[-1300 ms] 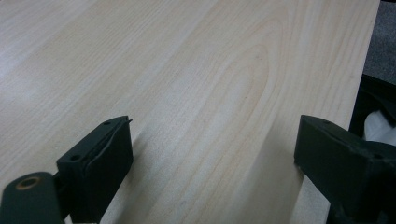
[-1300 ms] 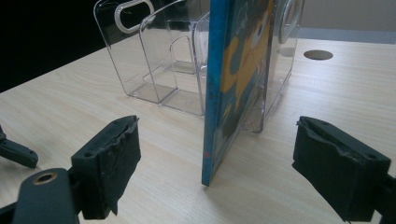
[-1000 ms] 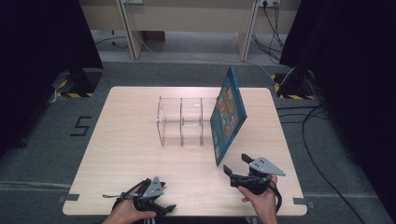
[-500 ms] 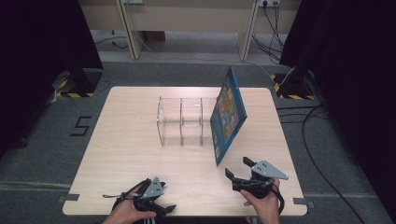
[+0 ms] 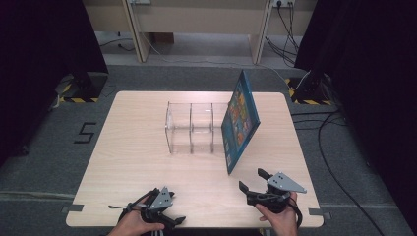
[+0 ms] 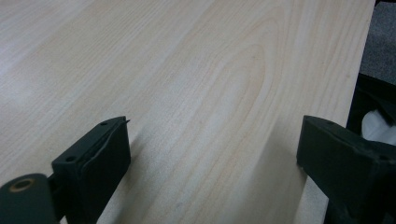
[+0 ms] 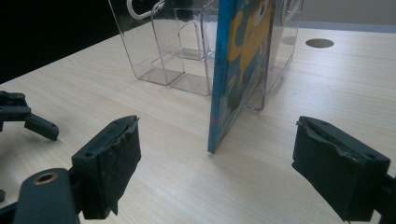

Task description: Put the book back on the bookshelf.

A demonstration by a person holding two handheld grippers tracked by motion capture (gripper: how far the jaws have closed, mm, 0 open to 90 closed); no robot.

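We find the book (image 5: 240, 122) standing tilted on the counter (image 5: 137, 162), its top edge leaning against the right end of the clear rack (image 5: 191, 127), not yet in any slot. Just this side of the book, our right claw (image 5: 251, 180) hangs with jaws wide apart, gripping nothing. Well to the left of the book, our left claw (image 5: 173, 220) has just been opening over bare wood, empty. By our reckoning, seating the book in the rack remains.
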